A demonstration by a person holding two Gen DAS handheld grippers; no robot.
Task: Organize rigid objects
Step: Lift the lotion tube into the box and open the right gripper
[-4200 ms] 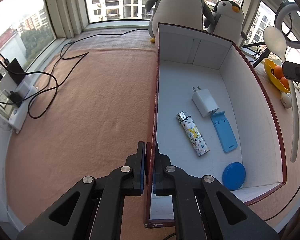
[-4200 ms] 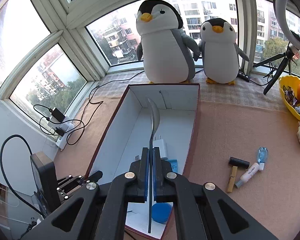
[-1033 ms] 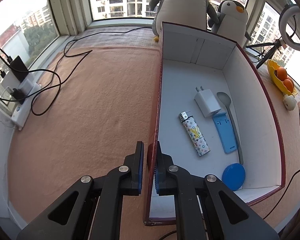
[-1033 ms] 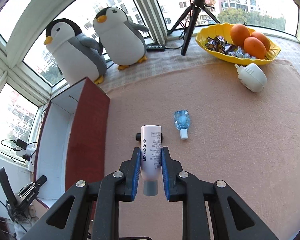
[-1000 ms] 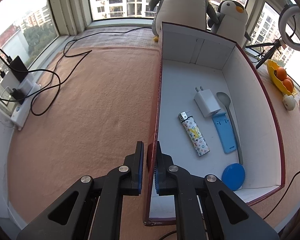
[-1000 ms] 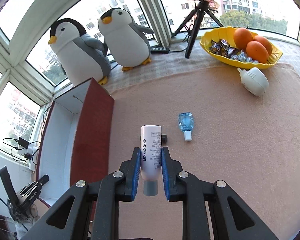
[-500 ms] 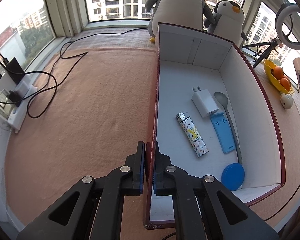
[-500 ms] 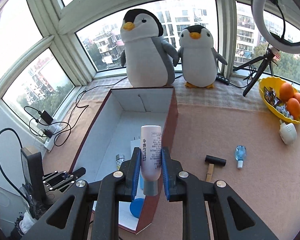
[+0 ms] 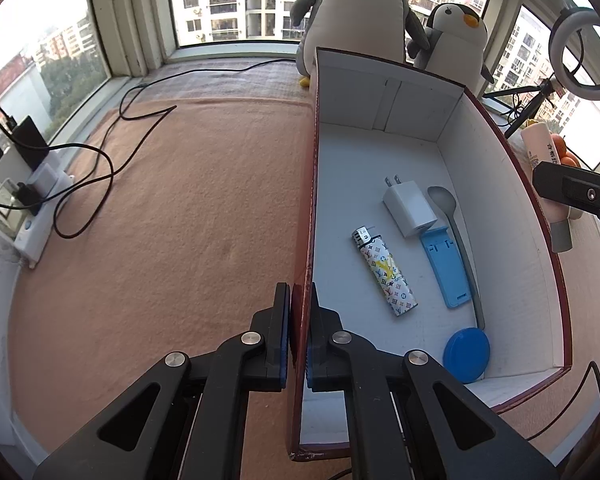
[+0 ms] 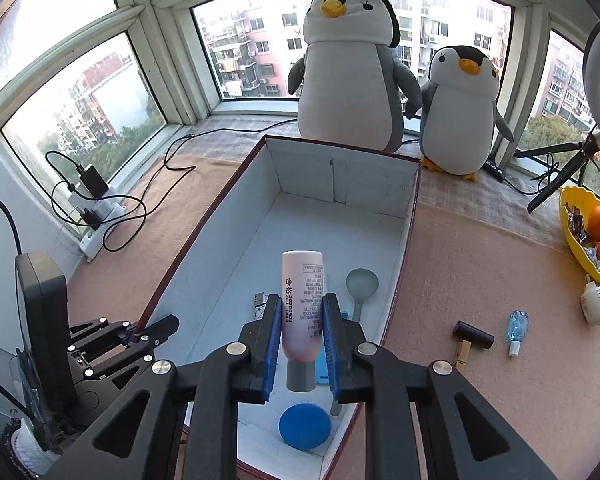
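Carpeted sill: left gripper (image 9: pixel 299 332) clamps the box (image 9: pixel 504 152) wall; right gripper (image 10: pixel 300 344) clamps a bottle (image 10: pixel 302 304), which could land on the charger (image 9: pixel 409 210) if dropped carelessly.

Two wrist views, angled down close over one shared box (image 9: pixel 440 144) (image 10: pixel 340 184).

The big penguin's (image 9: pixel 360 12) head is cut off; the bottle (image 10: pixel 302 312) hides the charger.

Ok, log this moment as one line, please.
left claw: shut on box wall | right claw: holds bottle above box | in box: spoon, blue lid
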